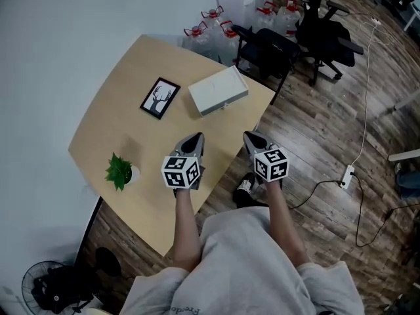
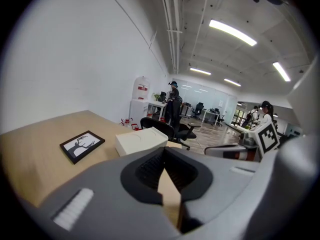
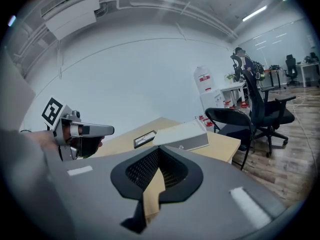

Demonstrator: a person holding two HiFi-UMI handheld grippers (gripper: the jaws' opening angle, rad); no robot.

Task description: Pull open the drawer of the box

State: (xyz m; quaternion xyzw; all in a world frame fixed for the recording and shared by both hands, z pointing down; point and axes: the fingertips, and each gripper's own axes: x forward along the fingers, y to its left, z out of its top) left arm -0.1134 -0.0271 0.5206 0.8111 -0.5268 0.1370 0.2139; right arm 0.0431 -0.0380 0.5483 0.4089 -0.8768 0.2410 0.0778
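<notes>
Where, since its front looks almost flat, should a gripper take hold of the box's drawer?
Probably pinch the small knob centred on the front face of the box, coming from the person's side: that face looks that way, and nothing else protrudes.

White box — drawer shut — on table

No text, number or brand is legible. The cubes on the left hand-held gripper and right hand-held gripper carry only black-and-white square patterns. Print on the person's grey garment is too small to read.
</notes>
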